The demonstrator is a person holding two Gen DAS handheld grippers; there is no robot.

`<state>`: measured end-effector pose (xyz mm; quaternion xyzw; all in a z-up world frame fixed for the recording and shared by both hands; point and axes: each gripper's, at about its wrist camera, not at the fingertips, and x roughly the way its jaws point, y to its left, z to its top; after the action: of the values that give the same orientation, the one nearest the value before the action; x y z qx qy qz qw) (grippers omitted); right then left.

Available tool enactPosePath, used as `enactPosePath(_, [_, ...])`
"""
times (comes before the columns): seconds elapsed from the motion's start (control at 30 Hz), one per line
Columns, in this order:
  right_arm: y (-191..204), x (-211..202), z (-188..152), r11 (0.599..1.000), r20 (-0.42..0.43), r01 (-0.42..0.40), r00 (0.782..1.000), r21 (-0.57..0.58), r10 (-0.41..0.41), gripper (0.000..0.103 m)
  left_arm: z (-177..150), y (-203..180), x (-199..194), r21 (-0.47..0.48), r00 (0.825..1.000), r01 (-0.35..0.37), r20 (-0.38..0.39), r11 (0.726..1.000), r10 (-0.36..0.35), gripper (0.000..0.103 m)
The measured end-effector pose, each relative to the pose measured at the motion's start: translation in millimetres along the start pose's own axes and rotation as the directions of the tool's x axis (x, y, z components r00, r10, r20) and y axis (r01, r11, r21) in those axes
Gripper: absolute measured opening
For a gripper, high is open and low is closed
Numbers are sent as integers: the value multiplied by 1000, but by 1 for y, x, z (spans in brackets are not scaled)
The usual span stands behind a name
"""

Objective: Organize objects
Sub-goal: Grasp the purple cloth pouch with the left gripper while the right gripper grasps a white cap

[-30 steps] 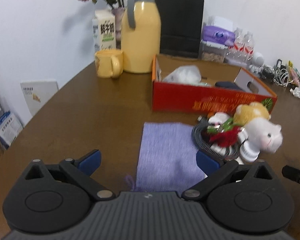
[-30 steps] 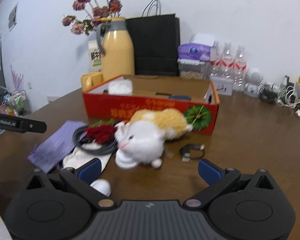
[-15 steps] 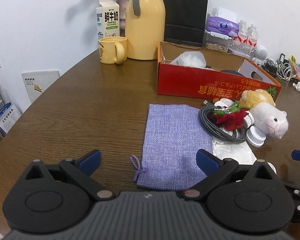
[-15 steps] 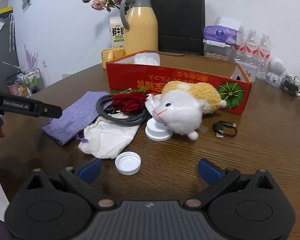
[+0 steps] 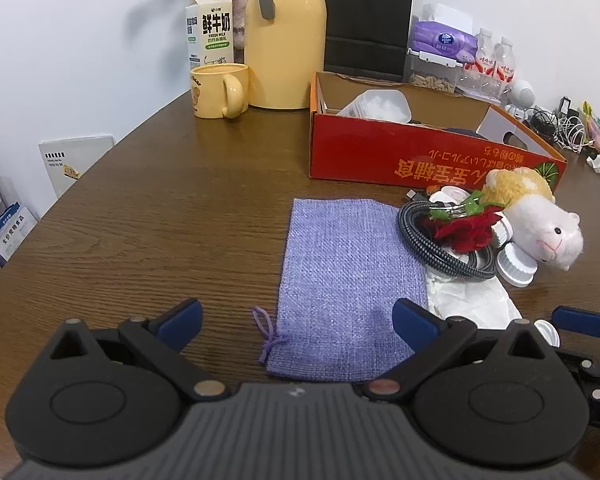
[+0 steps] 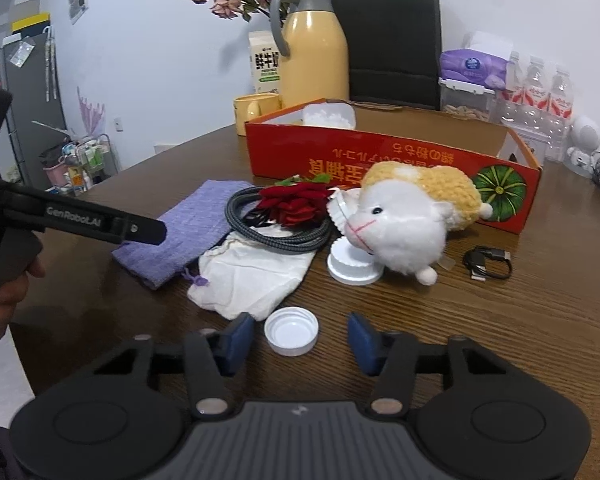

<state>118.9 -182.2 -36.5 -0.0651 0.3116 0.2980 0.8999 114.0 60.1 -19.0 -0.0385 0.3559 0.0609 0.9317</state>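
Observation:
A small white bottle cap (image 6: 291, 336) lies open side up on the wooden table (image 6: 500, 320). My right gripper (image 6: 300, 339) is down around it and its jaws are closing; the cap sits between the blue pads with a gap on each side. Behind the cap lie a white cloth pouch (image 6: 256, 276), a coiled grey cable (image 6: 276, 234) with a red rose (image 6: 296, 204), a wider white lid (image 6: 352, 266) and a plush hamster (image 6: 404, 220). My left gripper (image 5: 296, 316) is open over the near end of a flat purple pouch (image 5: 348, 272), holding nothing.
A red cardboard box (image 5: 400, 156) stands behind the pile with a white container inside. A yellow mug (image 5: 220, 90), yellow flask (image 5: 286, 36), milk carton and black bag stand at the back. A short black USB cable (image 6: 488, 264) lies right of the hamster.
The right gripper's jaws have narrowed from wide apart to either side of the white cap. The left gripper has stayed over the purple pouch.

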Motion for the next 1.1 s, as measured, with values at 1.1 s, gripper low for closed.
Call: enactPosePath(1.1, [-53, -9, -7, 983, 48, 149, 987, 103, -154, 27, 15, -32, 45, 57, 998, 15, -56, 998, -12, 103])
